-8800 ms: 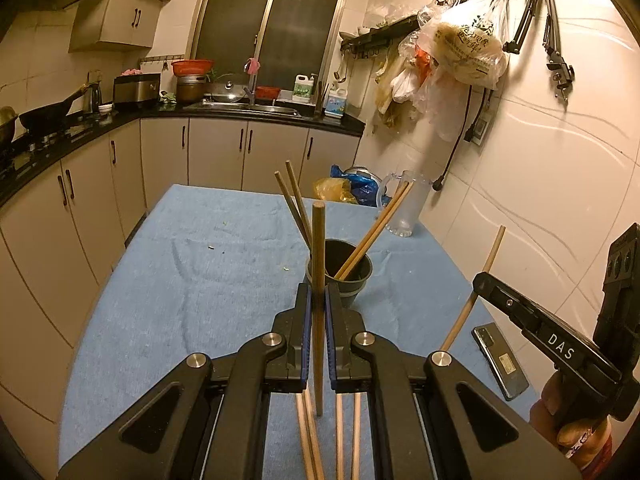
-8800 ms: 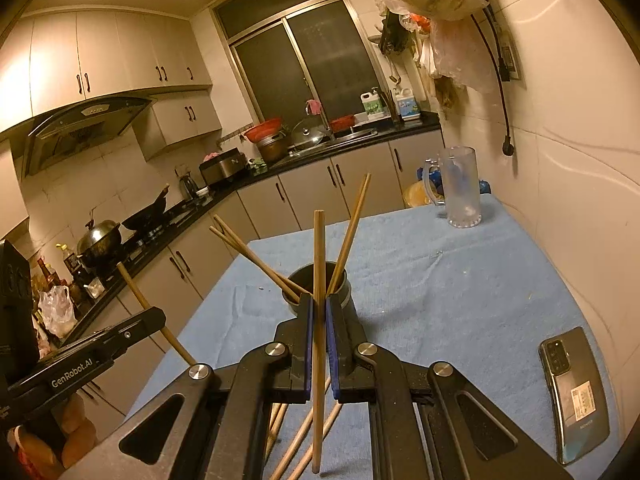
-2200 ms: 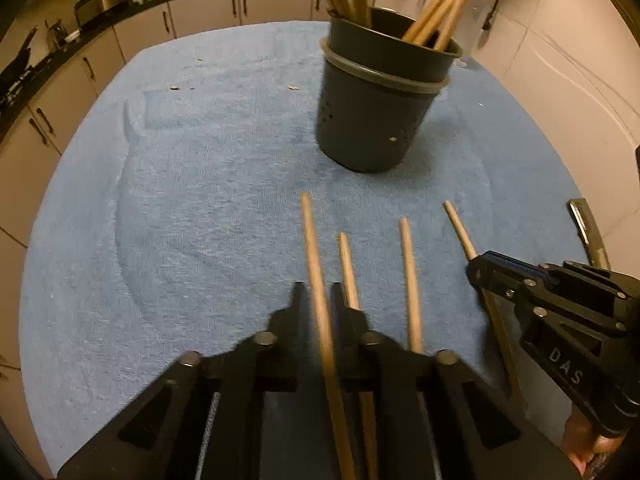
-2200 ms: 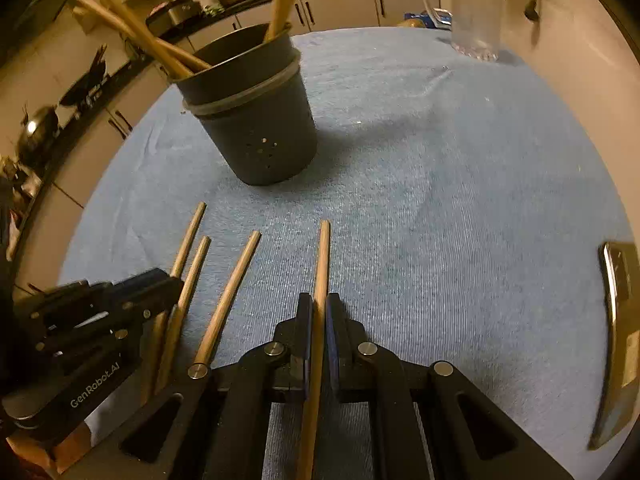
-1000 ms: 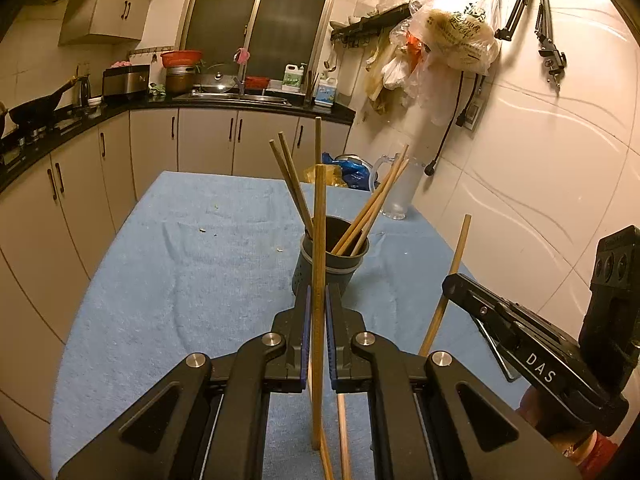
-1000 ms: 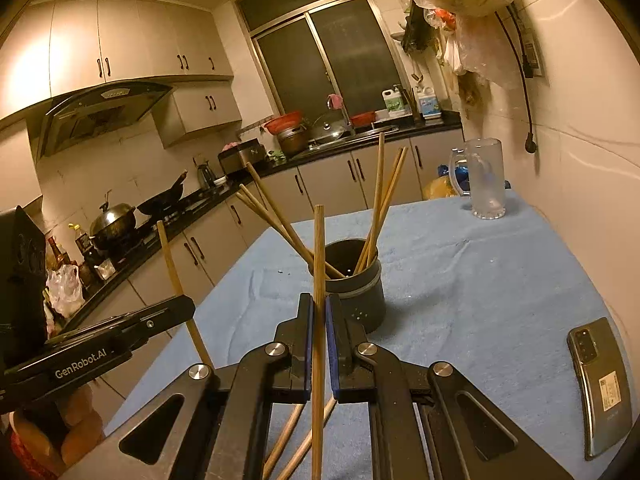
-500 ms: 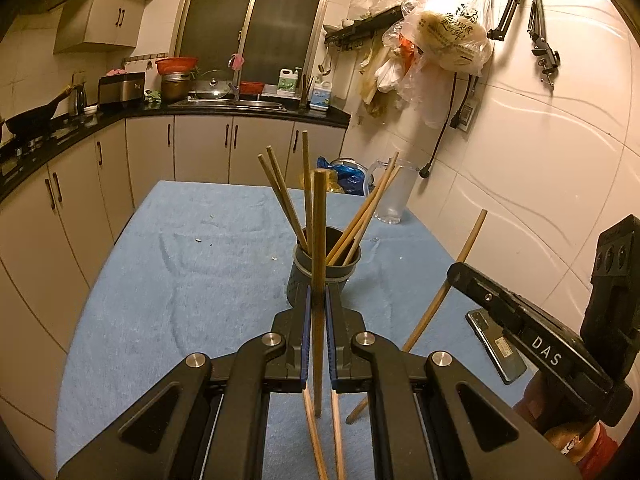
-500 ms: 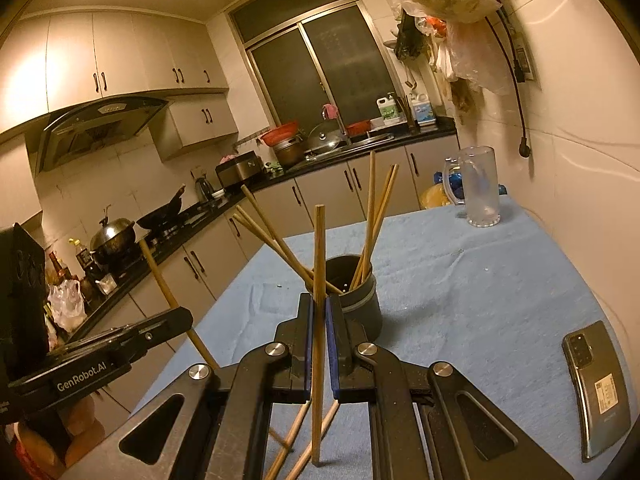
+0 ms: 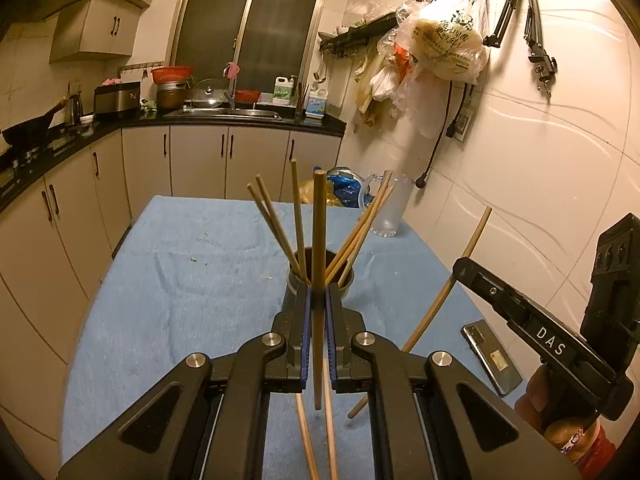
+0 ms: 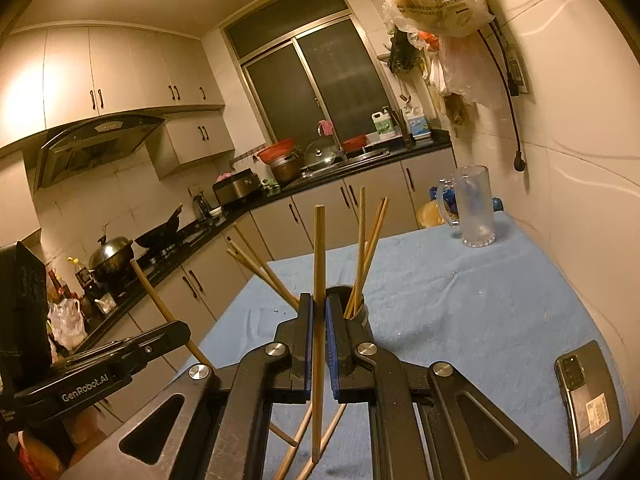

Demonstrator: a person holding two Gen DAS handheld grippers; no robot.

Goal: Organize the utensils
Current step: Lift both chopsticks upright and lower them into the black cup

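A dark round holder (image 9: 347,280) with several wooden chopsticks stands mid-table on the blue cloth (image 9: 192,280); it also shows in the right wrist view (image 10: 362,314). My left gripper (image 9: 316,308) is shut on an upright chopstick (image 9: 318,240), just short of the holder. My right gripper (image 10: 318,316) is shut on another upright chopstick (image 10: 319,264), also close before the holder. In the left wrist view the right gripper (image 9: 464,270) holds its chopstick (image 9: 472,244) tilted. Two loose chopsticks (image 9: 308,440) lie on the cloth under the left gripper.
A phone (image 10: 588,396) lies on the cloth at the right, near the tiled wall. A clear glass mug (image 10: 474,210) stands at the far right corner. Kitchen counters and a stove (image 10: 160,236) run along the left; plastic bags (image 9: 444,52) hang on the wall.
Both grippers have lifted a chopstick each off the cloth and brought it upright towards the holder. In the last second both have moved a little closer to the holder.
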